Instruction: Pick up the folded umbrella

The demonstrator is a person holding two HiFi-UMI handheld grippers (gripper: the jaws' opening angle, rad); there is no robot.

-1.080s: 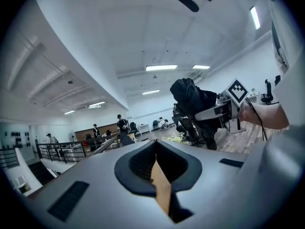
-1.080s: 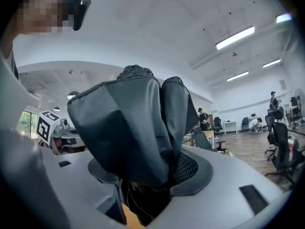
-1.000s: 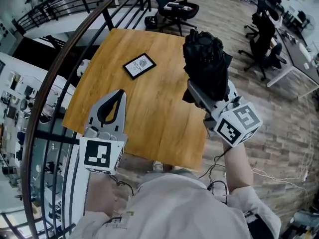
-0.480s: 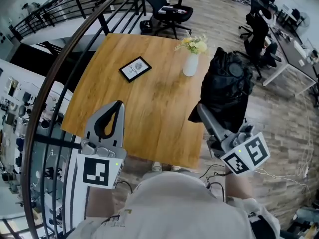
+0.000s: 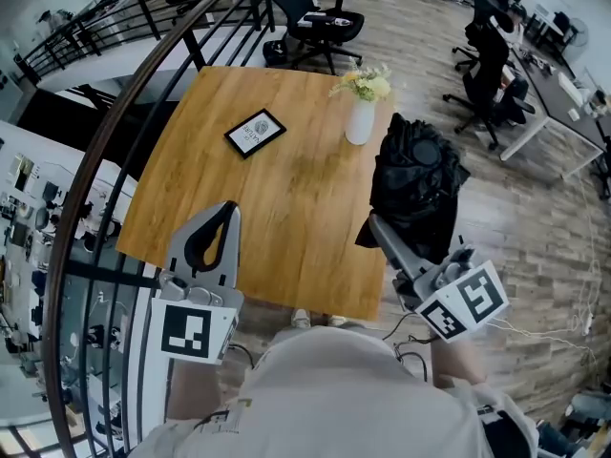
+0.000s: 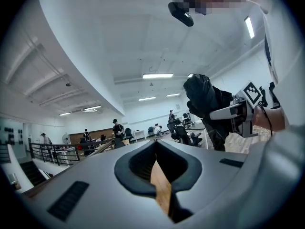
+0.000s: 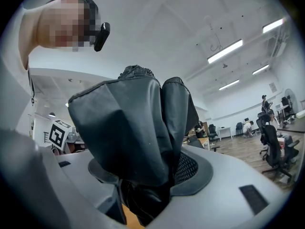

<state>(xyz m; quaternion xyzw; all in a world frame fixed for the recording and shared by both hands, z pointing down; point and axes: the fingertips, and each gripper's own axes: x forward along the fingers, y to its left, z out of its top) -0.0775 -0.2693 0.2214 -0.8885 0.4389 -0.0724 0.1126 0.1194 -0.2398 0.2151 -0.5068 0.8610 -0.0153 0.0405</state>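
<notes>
The folded umbrella [image 5: 415,184] is a black bundle of crumpled fabric, held upright in the air over the right edge of the wooden table [image 5: 286,208]. My right gripper [image 5: 384,235] is shut on its lower part. In the right gripper view the umbrella [image 7: 138,128] fills the space between the jaws of the right gripper [image 7: 147,185]. My left gripper [image 5: 227,213] hovers over the table's near left corner, shut and holding nothing. In the left gripper view the left gripper [image 6: 156,149] has its jaws meeting, and the umbrella [image 6: 202,99] shows at the right.
A white vase of flowers [image 5: 361,113] and a small framed card [image 5: 255,133] stand on the table. A dark curved railing [image 5: 105,160] runs along the left. Office chairs [image 5: 315,22] stand beyond the table, and desks with more chairs [image 5: 496,65] at the right.
The right gripper has carried the umbrella to the right and nearer to me, uncovering the vase. The left gripper has drifted slightly nearer to me.
</notes>
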